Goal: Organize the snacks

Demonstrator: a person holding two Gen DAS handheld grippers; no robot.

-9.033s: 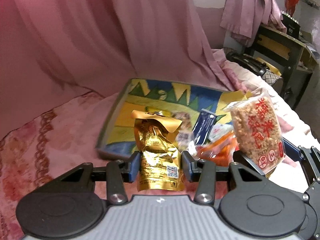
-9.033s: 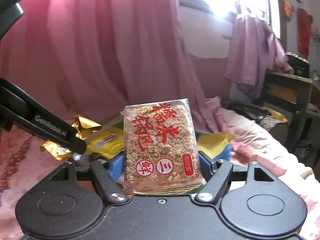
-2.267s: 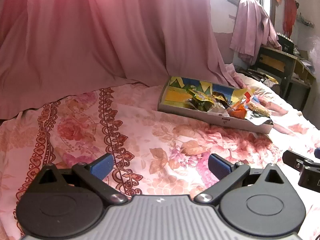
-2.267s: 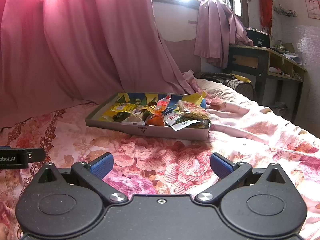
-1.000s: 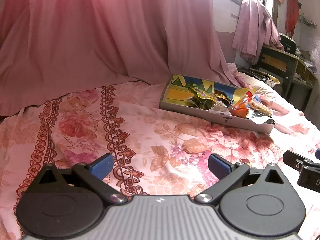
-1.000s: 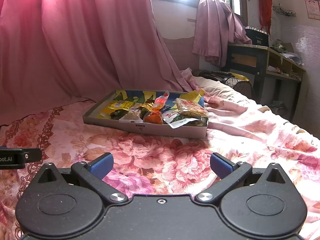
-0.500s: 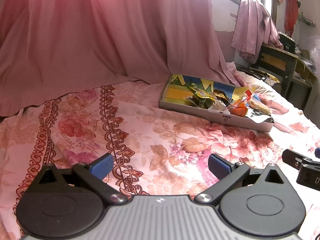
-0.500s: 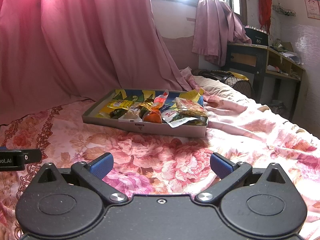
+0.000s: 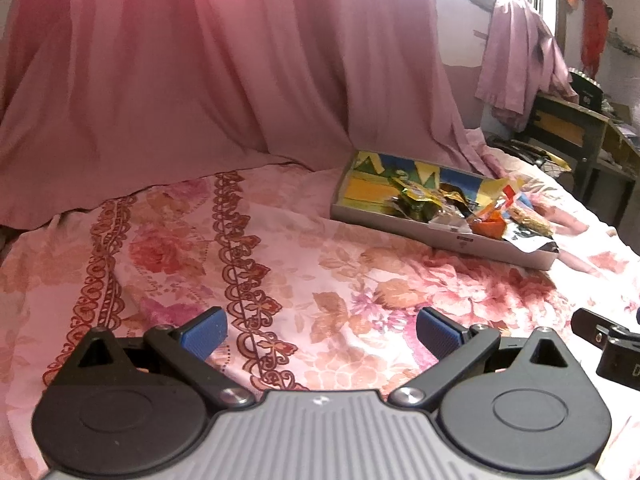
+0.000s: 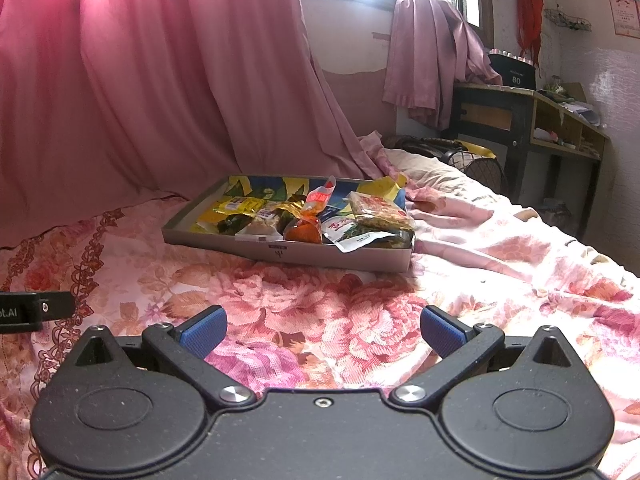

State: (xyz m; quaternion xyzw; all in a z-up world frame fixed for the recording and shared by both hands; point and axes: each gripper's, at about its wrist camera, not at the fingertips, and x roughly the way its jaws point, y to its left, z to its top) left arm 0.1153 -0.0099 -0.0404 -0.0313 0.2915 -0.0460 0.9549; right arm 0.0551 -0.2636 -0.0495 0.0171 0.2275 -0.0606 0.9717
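A shallow grey tray (image 9: pixel 440 237) (image 10: pixel 320 255) lies on the flowered bedspread, holding several snack packets. Among them are a puffed-rice packet (image 10: pixel 378 206) at its right end, an orange packet (image 10: pixel 304 232) in the middle and yellow-green packets (image 10: pixel 236 205) at the left. My left gripper (image 9: pixel 320 330) is open over the bedspread, well short of the tray, with nothing between its fingers. My right gripper (image 10: pixel 322 330) is open too, low over the bedspread in front of the tray. Part of the right gripper's body (image 9: pixel 608 344) shows at the left view's right edge.
The flowered bedspread (image 10: pixel 360 304) spreads all around the tray. A pink curtain (image 9: pixel 200 80) hangs behind it. A dark wooden desk (image 10: pixel 532 120) with shelves stands at the far right, with a purple cloth (image 10: pixel 432 48) hanging near the window.
Nine seconds ago the left gripper held a gold packet and the right a puffed-rice packet over the tray. Both packets were let go; both grippers now stand open, drawn back from the tray.
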